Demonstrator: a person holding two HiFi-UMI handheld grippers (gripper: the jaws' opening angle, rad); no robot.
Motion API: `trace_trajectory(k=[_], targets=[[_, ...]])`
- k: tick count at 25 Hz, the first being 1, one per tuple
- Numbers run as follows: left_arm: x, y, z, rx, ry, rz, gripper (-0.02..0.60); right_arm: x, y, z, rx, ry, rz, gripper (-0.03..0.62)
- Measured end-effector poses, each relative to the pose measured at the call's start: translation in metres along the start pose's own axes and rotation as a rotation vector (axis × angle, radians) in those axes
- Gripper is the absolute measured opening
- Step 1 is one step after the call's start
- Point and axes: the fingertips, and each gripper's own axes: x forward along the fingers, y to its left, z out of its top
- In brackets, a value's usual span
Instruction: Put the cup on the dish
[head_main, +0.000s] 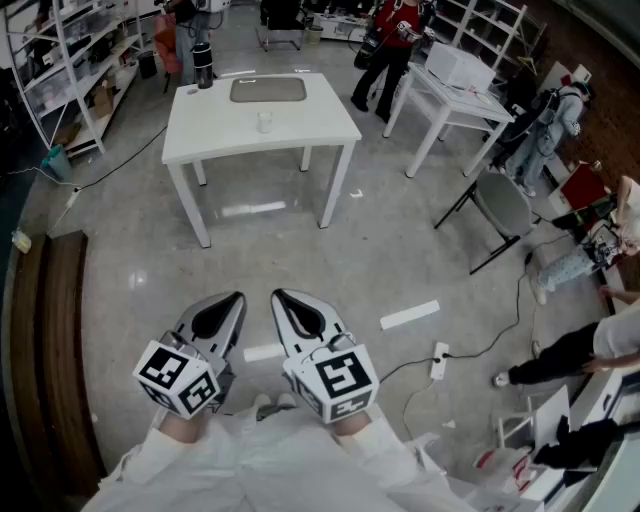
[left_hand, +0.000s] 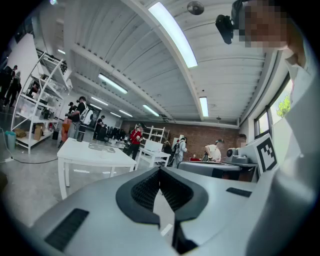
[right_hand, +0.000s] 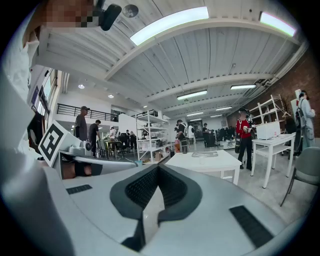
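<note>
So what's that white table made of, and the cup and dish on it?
The table looks like white painted or laminated board: flat, smooth, faintly shiny top, with thin straight legs, perhaps metal. The cup looks pale, maybe plastic or glass; too small to tell. The dish is dull grey with a lighter rim, possibly plastic or metal.

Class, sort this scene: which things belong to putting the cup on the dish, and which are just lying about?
Job: cup; dish; white table bearing both; left gripper and right gripper, both shut, empty.
Lying about: dark bottle; white box; folding chair; power strip on the floor.
</note>
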Motion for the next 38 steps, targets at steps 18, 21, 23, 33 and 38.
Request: trace_trajectory(k=[18,21,23,33,38], targets=[[0.002,-0.027,-0.011,0.017,0.013,0.012,0.008,-0.019,0.007,0.002,0.011,0.012,0.068,0.012],[0.005,-0.029,-0.010,0.010,0.002,0.012,0.008,-0.023,0.007,0.007,0.006,-0.034,0.086,0.012],[0.007,-0.029,-0.011,0.004,-0.005,0.015,0.008,-0.024,0.006,0.006,-0.001,-0.042,0.086,0.012],[0.023,-0.021,-0.035,-0.076,-0.016,0.024,0.008,-0.023,-0.014,-0.028,0.071,0.022,0.091,0.012],[0.047,0.000,-0.031,-0.068,0.005,0.009,0.008,0.006,-0.038,-0.032,0.077,0.038,0.058,0.014]])
